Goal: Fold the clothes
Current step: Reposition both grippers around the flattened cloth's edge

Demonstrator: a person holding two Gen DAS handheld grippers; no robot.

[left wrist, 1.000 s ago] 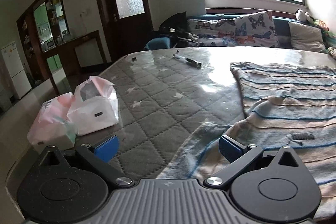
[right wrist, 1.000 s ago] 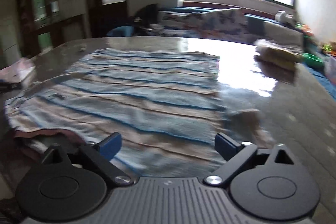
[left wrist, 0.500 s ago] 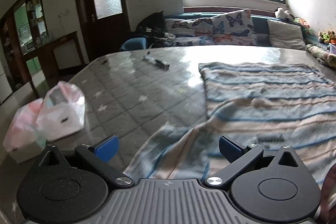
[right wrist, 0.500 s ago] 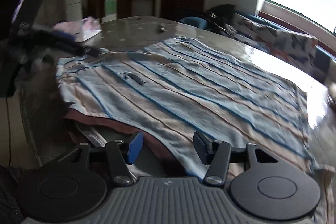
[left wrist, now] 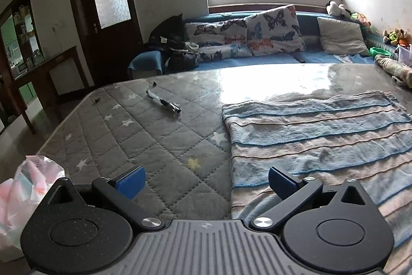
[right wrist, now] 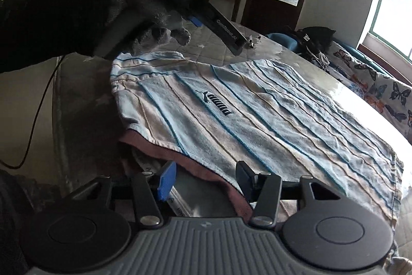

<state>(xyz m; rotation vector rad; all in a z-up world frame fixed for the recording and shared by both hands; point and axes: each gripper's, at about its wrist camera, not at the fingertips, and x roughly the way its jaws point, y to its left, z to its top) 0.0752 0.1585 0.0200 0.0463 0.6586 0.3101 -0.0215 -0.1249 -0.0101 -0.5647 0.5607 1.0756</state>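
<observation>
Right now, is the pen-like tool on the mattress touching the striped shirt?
Apart. The left wrist view shows the pen-like tool lying on the bare quilted mattress, with grey quilting plainly visible between it and the striped shirt.

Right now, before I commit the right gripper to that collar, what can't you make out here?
- Right wrist view: right gripper, jaws closing at the striped shirt collar; contact unclear.
- Left gripper fingertips hidden behind its body.
- Left wrist view: shirt's right side cut off by the frame edge.
</observation>
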